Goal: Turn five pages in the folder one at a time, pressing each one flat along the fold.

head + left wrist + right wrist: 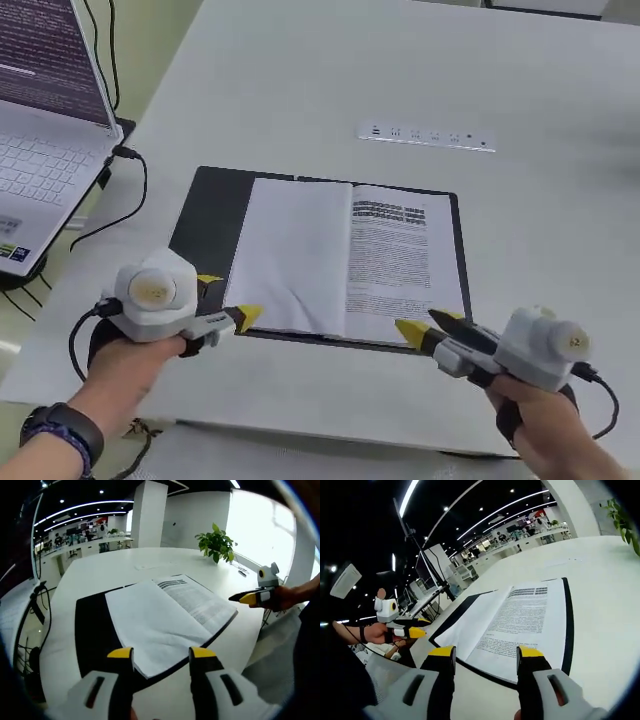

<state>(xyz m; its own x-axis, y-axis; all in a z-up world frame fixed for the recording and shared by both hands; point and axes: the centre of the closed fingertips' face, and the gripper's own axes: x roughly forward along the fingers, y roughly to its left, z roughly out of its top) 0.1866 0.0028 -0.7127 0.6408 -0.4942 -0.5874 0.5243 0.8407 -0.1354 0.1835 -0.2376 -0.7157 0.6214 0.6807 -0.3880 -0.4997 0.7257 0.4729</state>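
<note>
Left tongs (230, 298) released, jaws apart, nothing between them, at the near left corner of the folder (205, 215). Right tongs (422, 324) likewise spread and empty, just off the folder's near right corner. Folder lies open on the white bench (300, 90): blank page (295, 250) left of the fold, printed page (400, 255) right. Laptop (40, 150) well left of the folder; socket strip (425, 135) beyond it.

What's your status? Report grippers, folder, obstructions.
Left gripper open at folder near-left corner. Right gripper open off its near-right corner. Folder lies open, printed page on the right. Laptop far left, clear of work.
</note>
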